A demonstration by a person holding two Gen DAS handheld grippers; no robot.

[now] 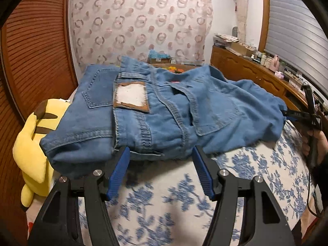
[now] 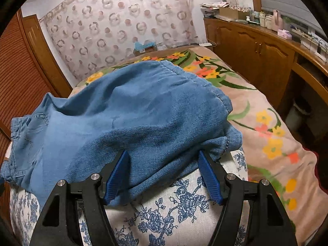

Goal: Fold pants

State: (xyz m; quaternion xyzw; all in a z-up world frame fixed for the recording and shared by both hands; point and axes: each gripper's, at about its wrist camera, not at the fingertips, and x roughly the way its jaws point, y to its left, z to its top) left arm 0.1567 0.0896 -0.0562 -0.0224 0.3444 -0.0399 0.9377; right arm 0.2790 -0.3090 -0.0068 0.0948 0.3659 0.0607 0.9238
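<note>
Blue jeans (image 1: 164,112) lie folded on the bed with the waistband and its worn leather patch (image 1: 131,96) facing up. My left gripper (image 1: 161,149) stands open at the near edge of the waistband, its blue pads apart on either side of the denim hem. In the right wrist view the leg end of the jeans (image 2: 133,112) is bunched up. There my right gripper (image 2: 163,153) is open, with the near denim edge lying loosely between its wide-apart pads. The right gripper (image 1: 286,115) also shows at the far right of the left wrist view, held by a hand, touching the jeans' end.
A white cover with blue flowers (image 2: 174,205) lies under the jeans. A yellow plush toy (image 1: 30,153) sits by the left side. A pink floral blanket (image 2: 266,123) covers the far bed. A wooden cabinet (image 2: 256,51) stands to the right and a louvred wooden door (image 1: 34,51) to the left.
</note>
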